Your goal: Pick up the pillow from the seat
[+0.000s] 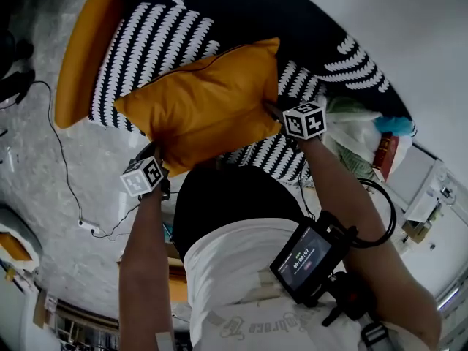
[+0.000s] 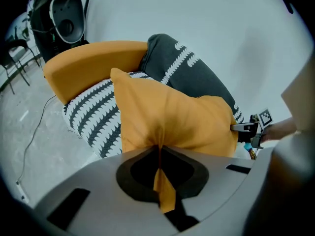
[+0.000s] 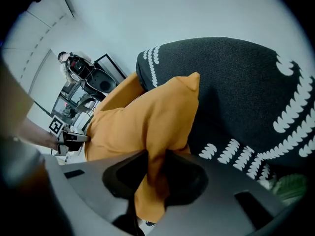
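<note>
Clenching only thin corner folds of the plump orange fabric pillow [image 1: 201, 108], fingers of the left gripper [image 1: 155, 149] and right gripper [image 1: 273, 109] could let the cloth slip out.

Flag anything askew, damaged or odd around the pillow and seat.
Nothing damaged or spilled. The pillow slants across the seat, its fabric bunched into folds where the left gripper and the right gripper pinch opposite edges.

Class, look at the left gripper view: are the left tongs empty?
No, the left tongs are pinched shut on a fold of the pillow.
</note>
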{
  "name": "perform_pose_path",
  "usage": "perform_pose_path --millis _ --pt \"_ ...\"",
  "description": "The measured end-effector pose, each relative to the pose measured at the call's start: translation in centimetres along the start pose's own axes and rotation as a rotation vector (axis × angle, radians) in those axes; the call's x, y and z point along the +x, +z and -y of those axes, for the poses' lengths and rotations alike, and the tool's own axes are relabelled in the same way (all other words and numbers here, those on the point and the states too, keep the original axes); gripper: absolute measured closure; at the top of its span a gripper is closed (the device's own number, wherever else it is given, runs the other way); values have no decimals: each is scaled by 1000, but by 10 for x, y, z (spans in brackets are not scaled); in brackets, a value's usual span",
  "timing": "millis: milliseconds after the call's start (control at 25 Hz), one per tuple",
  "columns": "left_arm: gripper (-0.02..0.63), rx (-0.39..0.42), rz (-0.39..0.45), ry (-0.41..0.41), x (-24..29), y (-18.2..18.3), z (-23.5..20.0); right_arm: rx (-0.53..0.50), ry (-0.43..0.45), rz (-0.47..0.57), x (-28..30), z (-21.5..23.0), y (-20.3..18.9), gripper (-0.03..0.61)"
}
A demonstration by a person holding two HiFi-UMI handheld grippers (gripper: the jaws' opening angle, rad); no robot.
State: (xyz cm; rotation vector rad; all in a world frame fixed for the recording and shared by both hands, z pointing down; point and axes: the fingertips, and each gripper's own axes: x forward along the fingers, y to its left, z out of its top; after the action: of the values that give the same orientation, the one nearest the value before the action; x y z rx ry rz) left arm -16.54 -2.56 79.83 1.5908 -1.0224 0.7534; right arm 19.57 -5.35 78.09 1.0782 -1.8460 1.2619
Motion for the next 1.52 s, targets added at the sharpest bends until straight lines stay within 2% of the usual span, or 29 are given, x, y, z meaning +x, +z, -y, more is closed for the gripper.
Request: perform_pose_path --millis 160,360,480,760,1040,1320,1520 --pt "592 36 11 -1 -21 -2 -1 9 1 37 -13 -17 -8 463" --pt "592 120 35 -44 -44 3 23 18 -13 104 -49 -21 -15 463" --pt "591 156 52 -34 -63 7 28 32 -2 148 -59 -29 -21 463" --pt "595 175 121 -25 -101 9 48 0 11 215 -100 -50 -20 462" --pt "595 236 166 -14 -138 4 81 -54 28 304 -150 -61 -33 463" --pt "595 294 205 -4 -163 17 84 -79 49 399 -166 -79 -27 463" --pt "595 337 266 14 -194 28 99 -71 49 471 -192 -94 -25 463"
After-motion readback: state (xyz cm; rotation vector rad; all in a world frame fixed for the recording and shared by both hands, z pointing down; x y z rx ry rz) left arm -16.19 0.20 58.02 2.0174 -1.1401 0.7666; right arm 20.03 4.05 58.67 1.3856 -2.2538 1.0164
